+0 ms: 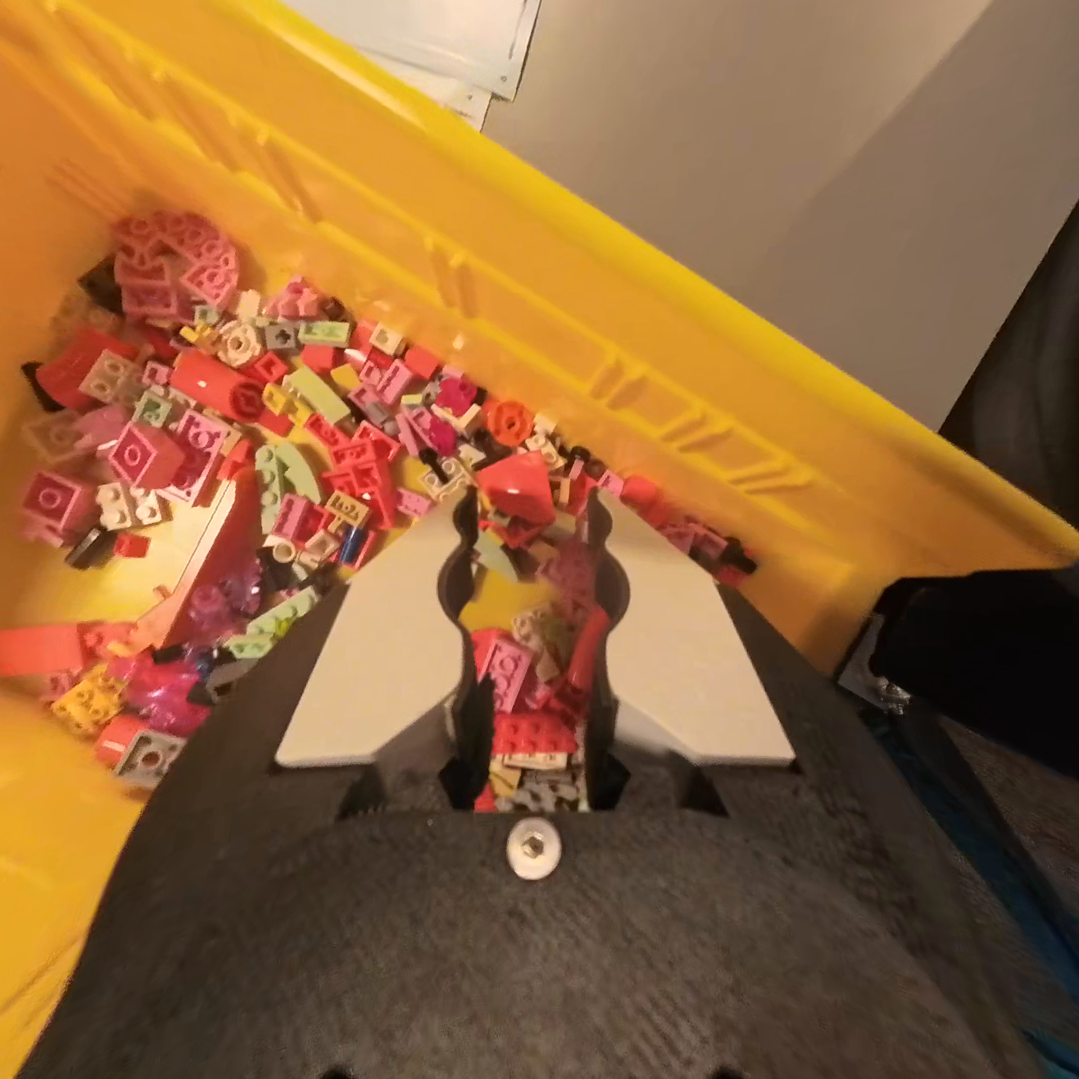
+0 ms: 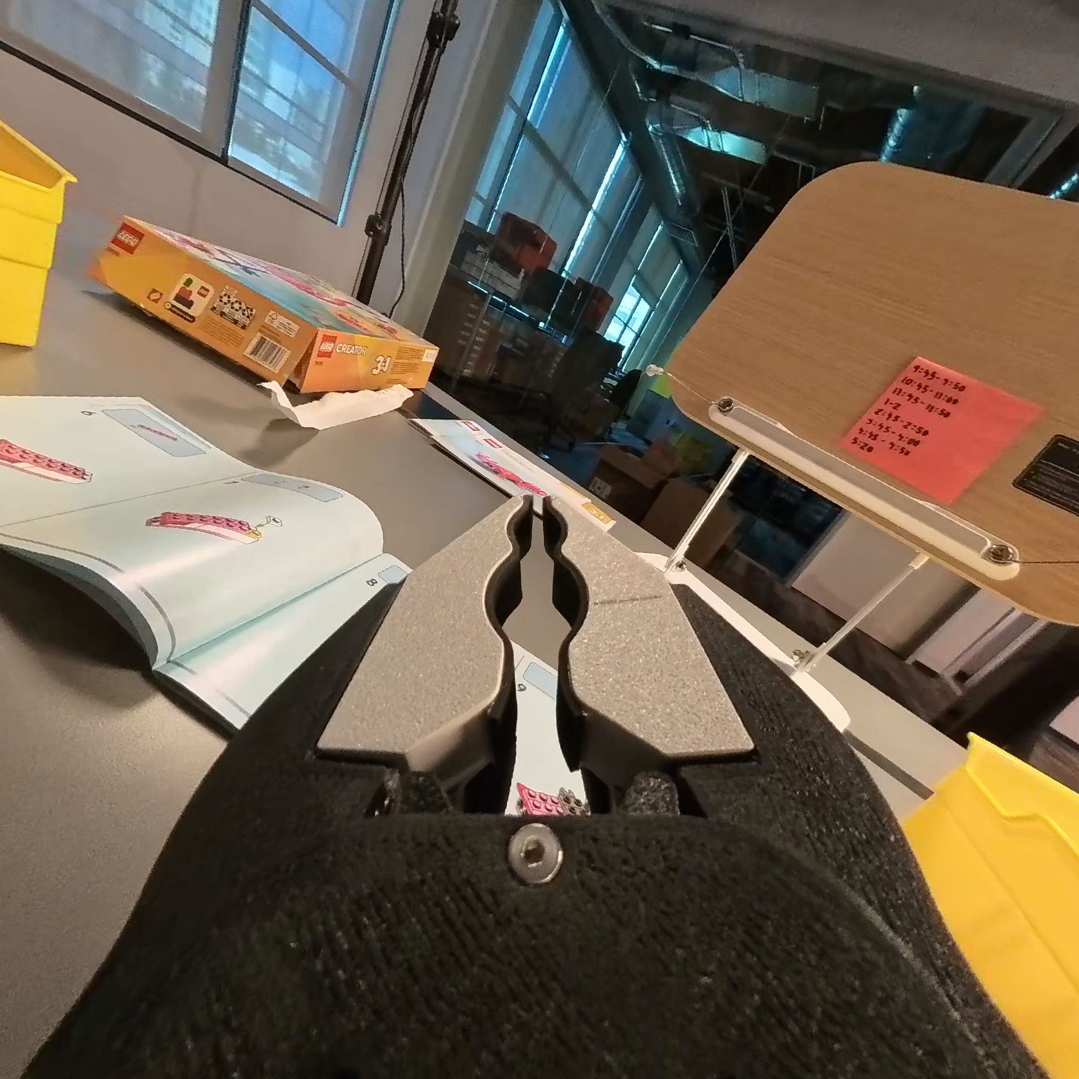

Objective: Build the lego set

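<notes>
The left wrist view looked steeply down along its fingers [image 1: 385, 630] into a yellow bin [image 1: 584, 280], close above the bricks [image 1: 245, 444] that filled the left and centre of the frame; a wall showed at upper right. The right wrist view sat low over a grey table [image 2: 362, 467], facing level across it past a booklet [image 2: 192, 560] at left toward windows [image 2: 280, 87] at top. No part of the scene could be matched between the two views.

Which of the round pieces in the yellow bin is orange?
The round studded piece by the bin's far wall, just beyond the open left gripper. The other round ones are cream or red.
</notes>
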Action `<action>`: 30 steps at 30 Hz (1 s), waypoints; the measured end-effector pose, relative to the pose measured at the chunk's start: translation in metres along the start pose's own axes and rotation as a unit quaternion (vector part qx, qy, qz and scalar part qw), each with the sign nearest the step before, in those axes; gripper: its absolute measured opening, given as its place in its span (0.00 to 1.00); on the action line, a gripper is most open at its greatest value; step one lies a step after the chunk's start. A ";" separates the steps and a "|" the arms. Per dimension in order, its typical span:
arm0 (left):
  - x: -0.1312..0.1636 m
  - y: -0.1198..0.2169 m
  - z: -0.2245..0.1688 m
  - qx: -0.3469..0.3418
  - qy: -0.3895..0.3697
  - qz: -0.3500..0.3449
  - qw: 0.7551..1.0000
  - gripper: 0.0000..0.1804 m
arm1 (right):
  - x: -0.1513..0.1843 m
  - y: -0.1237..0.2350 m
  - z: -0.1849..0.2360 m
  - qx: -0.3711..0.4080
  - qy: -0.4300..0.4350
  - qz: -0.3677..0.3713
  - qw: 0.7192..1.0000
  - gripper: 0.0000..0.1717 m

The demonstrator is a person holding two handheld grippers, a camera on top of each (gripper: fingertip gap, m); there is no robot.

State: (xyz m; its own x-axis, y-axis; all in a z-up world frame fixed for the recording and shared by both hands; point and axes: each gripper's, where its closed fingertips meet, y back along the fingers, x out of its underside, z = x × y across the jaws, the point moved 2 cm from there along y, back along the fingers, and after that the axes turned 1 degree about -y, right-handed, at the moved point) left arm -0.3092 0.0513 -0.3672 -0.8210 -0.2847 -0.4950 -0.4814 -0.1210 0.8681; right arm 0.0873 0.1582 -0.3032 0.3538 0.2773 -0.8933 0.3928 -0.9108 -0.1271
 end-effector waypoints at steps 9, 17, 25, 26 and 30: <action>-0.003 -0.004 0.007 -0.008 -0.018 -0.007 1.000 0.07 | 0.002 -0.001 0.003 -0.008 0.006 0.006 1.000 0.01; 0.024 0.023 0.060 -0.170 0.050 0.049 0.983 0.05 | 0.002 -0.002 0.004 -0.009 0.006 0.007 1.000 0.01; 0.005 0.014 0.031 -0.113 -0.002 -0.020 0.993 0.20 | 0.002 -0.002 0.004 -0.012 0.006 0.008 1.000 0.00; 0.005 0.012 0.029 -0.106 -0.014 -0.021 0.994 0.16 | 0.002 -0.002 0.004 -0.013 0.005 0.008 1.000 0.00; 0.003 0.005 0.024 -0.067 -0.021 -0.027 0.997 0.11 | 0.002 -0.002 0.005 -0.015 0.006 0.008 1.000 0.00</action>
State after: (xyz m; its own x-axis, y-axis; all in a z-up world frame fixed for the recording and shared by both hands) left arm -0.3218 0.0724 -0.3650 -0.8083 -0.2350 -0.5399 -0.4821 -0.2621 0.8360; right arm 0.0826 0.1589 -0.3070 0.3712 0.2665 -0.8895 0.4126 -0.9055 -0.0991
